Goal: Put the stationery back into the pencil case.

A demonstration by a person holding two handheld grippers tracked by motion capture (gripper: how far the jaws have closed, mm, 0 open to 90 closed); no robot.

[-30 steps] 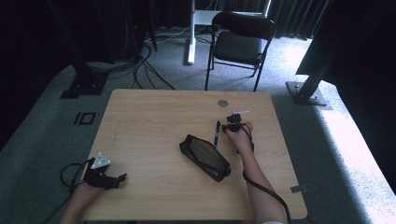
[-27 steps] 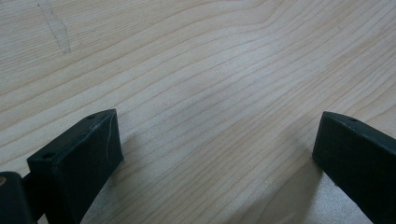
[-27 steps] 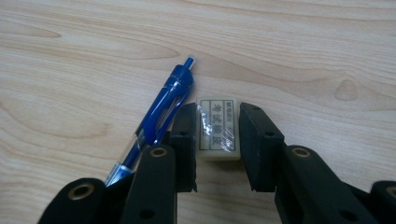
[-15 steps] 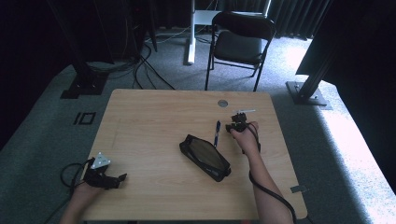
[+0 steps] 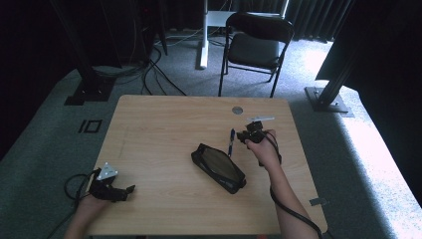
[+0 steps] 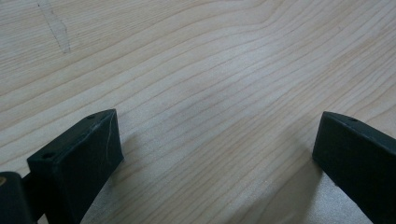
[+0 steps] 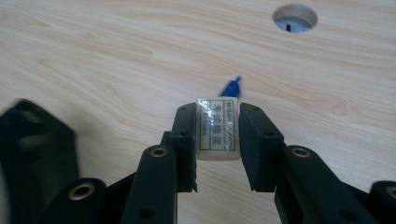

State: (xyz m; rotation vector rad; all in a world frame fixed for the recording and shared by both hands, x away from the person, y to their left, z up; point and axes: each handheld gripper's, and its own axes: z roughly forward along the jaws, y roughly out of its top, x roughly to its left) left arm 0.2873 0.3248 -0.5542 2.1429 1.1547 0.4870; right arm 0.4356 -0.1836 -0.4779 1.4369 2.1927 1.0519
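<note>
Holding a small white eraser [image 7: 217, 129] clamped between its two black jaws, the right gripper [image 5: 247, 136] hangs above the wooden table [image 5: 164, 119], just beside a blue pen [image 5: 231, 141] and near a black pencil case [image 5: 219, 168]. The left gripper [image 5: 128, 190] rests at the table's near left corner, jaws wide apart, with nothing between them.

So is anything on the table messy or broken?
Nothing looks broken or spilled. The black pencil case lies slanted on the table, with a blue pen loose beside it. The right gripper is shut on a wrapped eraser. The round hole is just part of the tabletop.
</note>
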